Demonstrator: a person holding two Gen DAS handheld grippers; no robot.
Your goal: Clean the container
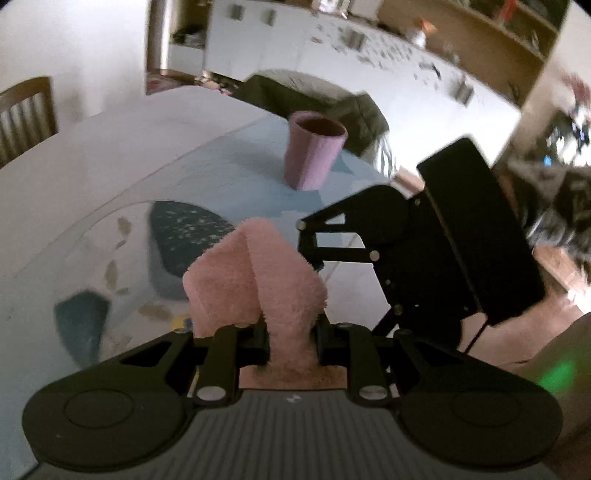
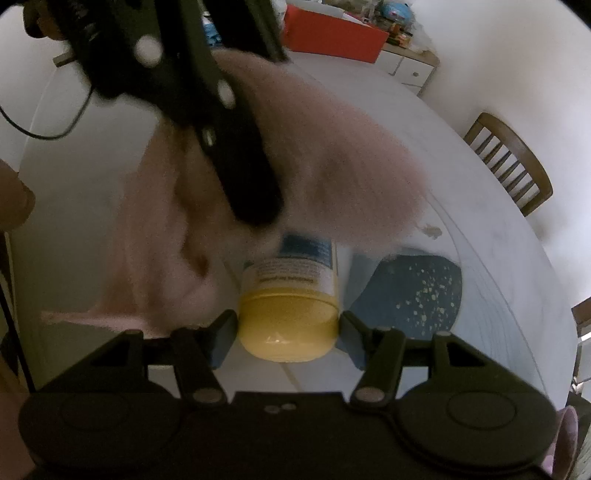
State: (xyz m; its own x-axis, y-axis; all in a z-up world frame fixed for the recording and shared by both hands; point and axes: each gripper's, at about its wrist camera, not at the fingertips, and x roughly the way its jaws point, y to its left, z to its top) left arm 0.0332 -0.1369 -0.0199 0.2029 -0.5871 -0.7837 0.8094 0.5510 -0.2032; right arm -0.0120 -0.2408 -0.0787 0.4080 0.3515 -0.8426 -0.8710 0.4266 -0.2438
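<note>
In the right wrist view my right gripper [image 2: 288, 334] is shut on a white container [image 2: 295, 266] with a blue label, its pads pressing the sides of the yellow lid [image 2: 288, 317]. The container's far end is hidden under a fluffy pink cloth [image 2: 332, 147]. One blurred black finger of my left gripper [image 2: 251, 192] comes down from the upper left with that cloth. In the left wrist view my left gripper [image 1: 291, 332] is shut on the pink cloth [image 1: 258, 273], which bulges up between the jaws. The right gripper's black body [image 1: 461, 236] sits just to its right.
A pink ribbed cup [image 1: 314, 155] stands upright on the light blue table [image 1: 110, 155] beyond the cloth. A dark blue speckled patch [image 1: 184, 236] [image 2: 413, 288] lies flat on the table. Wooden chairs [image 1: 26, 110] [image 2: 513, 162] stand at the table's edge. A red box [image 2: 332, 33] sits far back.
</note>
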